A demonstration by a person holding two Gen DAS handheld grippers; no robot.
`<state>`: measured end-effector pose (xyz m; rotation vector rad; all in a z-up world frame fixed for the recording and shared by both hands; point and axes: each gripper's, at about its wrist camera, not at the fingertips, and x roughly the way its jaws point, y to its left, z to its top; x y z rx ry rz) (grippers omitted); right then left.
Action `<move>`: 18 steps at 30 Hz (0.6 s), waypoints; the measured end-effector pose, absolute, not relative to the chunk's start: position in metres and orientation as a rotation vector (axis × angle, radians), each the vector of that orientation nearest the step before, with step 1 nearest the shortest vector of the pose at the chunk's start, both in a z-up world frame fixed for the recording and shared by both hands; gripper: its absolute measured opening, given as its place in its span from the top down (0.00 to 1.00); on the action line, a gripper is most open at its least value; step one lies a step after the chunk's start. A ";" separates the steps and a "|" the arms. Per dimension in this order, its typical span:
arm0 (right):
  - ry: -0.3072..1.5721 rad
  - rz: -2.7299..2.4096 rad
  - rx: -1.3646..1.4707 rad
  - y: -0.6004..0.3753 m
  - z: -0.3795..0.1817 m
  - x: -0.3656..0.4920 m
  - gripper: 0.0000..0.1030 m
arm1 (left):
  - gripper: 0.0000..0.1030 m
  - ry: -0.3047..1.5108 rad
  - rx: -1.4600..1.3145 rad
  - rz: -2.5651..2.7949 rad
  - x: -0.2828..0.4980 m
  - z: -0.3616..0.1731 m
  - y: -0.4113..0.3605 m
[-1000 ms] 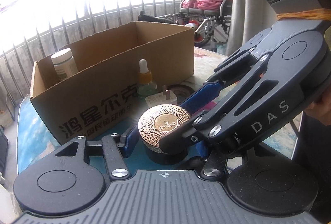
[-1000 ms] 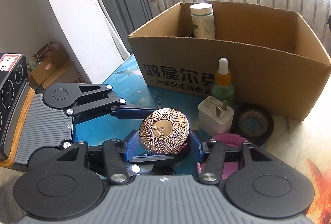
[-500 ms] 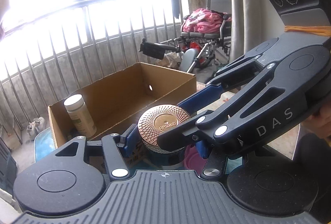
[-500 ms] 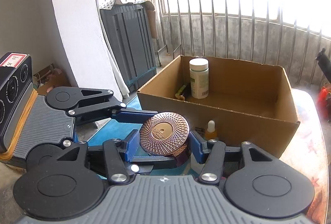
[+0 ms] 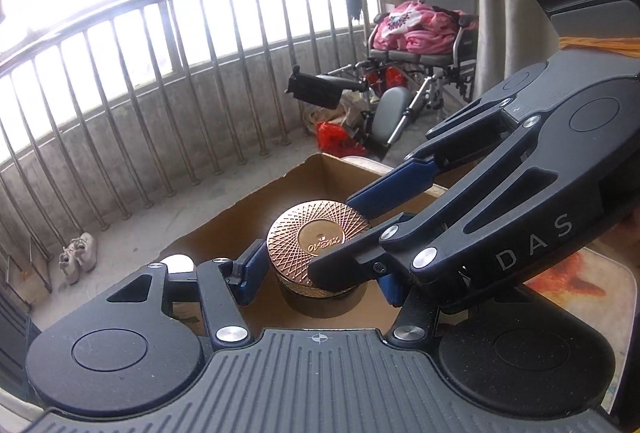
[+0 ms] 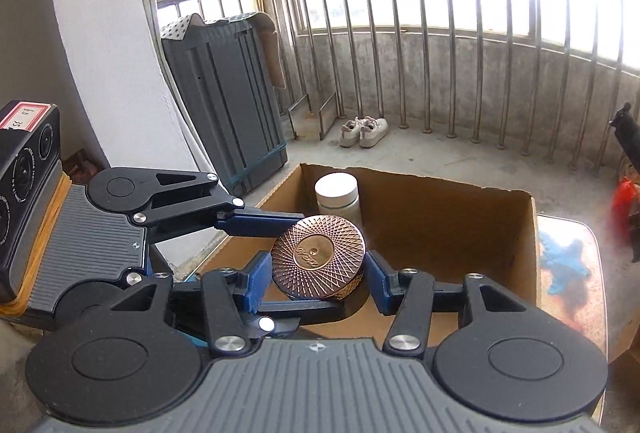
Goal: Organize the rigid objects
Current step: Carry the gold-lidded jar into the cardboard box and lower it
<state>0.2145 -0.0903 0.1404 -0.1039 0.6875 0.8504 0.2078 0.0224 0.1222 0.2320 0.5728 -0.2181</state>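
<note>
Since a second ago the jar (image 5: 318,239) has left the table and now hangs over the open cardboard box (image 6: 460,233), where before it sat on the blue tabletop in front of the box's printed wall. Both tools carry it together: the left gripper (image 5: 316,275) is clamped on its dark base, the right gripper (image 6: 316,273) on its sides just under the copper lid, which tilts slightly in the right view. In my judgement the lift is done and only lowering and release remain. Left of the jar, inside the box, a white-capped bottle (image 6: 337,195) stands upright against the far wall — near the jar and the likeliest thing to be knocked. Ahead of the jar the box floor shows bare brown. To the right of the box lies the patterned table (image 6: 568,261); beyond the box stand the railing (image 6: 440,45) and a wheelchair (image 5: 424,49) — well apart, no obstruction.
</note>
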 end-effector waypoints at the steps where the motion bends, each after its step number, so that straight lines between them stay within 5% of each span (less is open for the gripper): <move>1: 0.698 0.845 -0.097 -0.086 0.140 0.225 0.48 | 0.45 0.589 0.242 -0.214 0.218 0.121 0.024; 7: 0.840 0.832 -0.025 -0.062 0.118 0.299 0.49 | 0.45 0.749 0.284 -0.191 0.285 0.093 0.044; 18: 1.085 0.819 0.117 -0.054 0.055 0.370 0.67 | 0.45 0.909 0.343 -0.161 0.334 0.046 0.052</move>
